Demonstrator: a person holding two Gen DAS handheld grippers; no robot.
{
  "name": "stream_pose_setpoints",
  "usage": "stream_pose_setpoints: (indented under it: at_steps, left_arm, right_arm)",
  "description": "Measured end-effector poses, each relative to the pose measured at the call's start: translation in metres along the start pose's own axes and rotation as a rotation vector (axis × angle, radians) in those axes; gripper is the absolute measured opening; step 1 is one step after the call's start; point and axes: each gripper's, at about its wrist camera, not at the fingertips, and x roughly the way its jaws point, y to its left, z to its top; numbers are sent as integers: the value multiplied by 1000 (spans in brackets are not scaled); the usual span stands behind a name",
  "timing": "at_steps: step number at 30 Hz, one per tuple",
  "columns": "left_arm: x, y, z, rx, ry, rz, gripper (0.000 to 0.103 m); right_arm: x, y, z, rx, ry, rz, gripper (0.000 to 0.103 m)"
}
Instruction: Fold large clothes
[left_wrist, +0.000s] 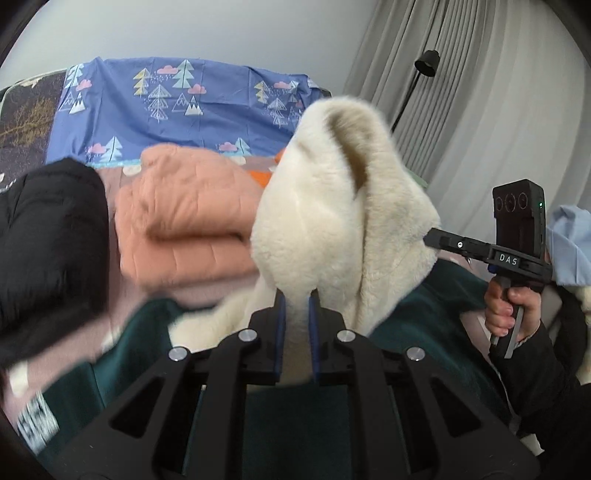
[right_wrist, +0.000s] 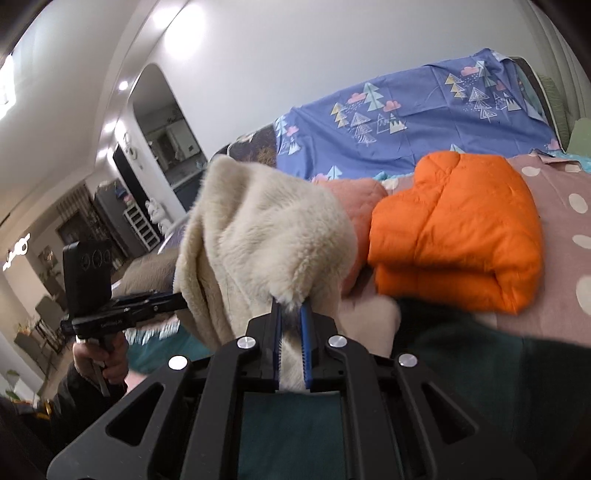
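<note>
A cream fleece garment (left_wrist: 332, 206) is lifted above the bed, bunched between both grippers. My left gripper (left_wrist: 295, 299) is shut on one fold of it. My right gripper (right_wrist: 291, 310) is shut on another part of the same fleece (right_wrist: 258, 229). The right gripper also shows in the left wrist view (left_wrist: 428, 236), biting the fleece from the right. The left gripper shows in the right wrist view (right_wrist: 181, 295), its tips buried in the fleece. A dark green garment (left_wrist: 424, 325) lies spread under the fleece on the bed.
A folded peach quilted jacket (left_wrist: 184, 218) and a black puffy garment (left_wrist: 51, 236) lie on the bed to the left. A folded orange puffer jacket (right_wrist: 454, 229) sits on the pink dotted sheet (right_wrist: 565, 221). A blue tree-print cover (left_wrist: 177, 107) hangs behind. Curtains (left_wrist: 480, 110) stand at right.
</note>
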Motion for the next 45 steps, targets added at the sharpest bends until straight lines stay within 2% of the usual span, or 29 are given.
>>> stream_pose_setpoints:
  at_steps: [4,11,13,14,15,17,19,22,23,24,25,26,27,29,32,34,37,41,43,44,45]
  left_arm:
    - [-13,-13,-42,-3,36,4,11]
    - [-25,-21,-115,-65,128,52,16]
    - [-33,-19,-135,-107,152,51,16]
    - [-36,-18,-140,-125,158,47,19]
    - [-43,-16,-148,-143,161,54,25]
    - [-53,-15,-156,-165,148,62,34]
    - [-61,-13,-159,-185,137,60,34]
    - [-66,-10,-152,-211,113,47,34]
    - [-67,-11,-148,-221,102,38,40]
    - [-70,-12,-146,-235,90,26,49]
    - [-72,-13,-141,-260,74,7,54]
    - [-70,-13,-137,-271,70,-2,63]
    - [-68,-13,-129,-278,68,-10,71]
    - [-60,-9,-105,-272,59,3,76]
    - [-33,13,-70,-269,84,83,76]
    - [-10,31,-58,-295,124,108,74]
    - [21,56,-54,-350,193,88,74]
    - [50,81,-49,-388,234,80,74]
    - [64,91,-44,-417,249,35,74]
    - [71,95,-44,-428,256,20,73]
    - [77,99,-42,-439,259,14,55]
  right_arm:
    - [-14,5,-35,4,57,-12,9]
    - [-37,1,-103,70,168,-63,18]
    - [-46,3,-120,73,197,-78,27]
    - [-51,6,-128,67,209,-96,34]
    - [-55,9,-134,58,218,-106,36]
    - [-66,13,-144,48,226,-121,37]
    - [-74,10,-145,69,204,-129,37]
    - [-85,3,-141,135,149,-120,38]
    - [-87,-1,-137,173,125,-108,42]
    - [-90,-3,-134,207,102,-89,46]
    - [-91,-4,-132,227,89,-76,54]
    - [-90,-6,-128,261,72,-53,61]
    - [-88,-6,-122,278,66,-38,61]
    - [-76,-8,-100,278,67,-25,62]
    - [-43,-18,-63,282,120,-75,62]
    - [-23,-26,-49,269,157,-108,62]
    - [14,-48,-34,282,238,-137,62]
    - [58,-77,-27,297,316,-147,62]
    - [80,-86,-25,301,345,-134,61]
    - [91,-90,-23,311,354,-118,56]
    - [98,-93,-23,315,360,-104,47]
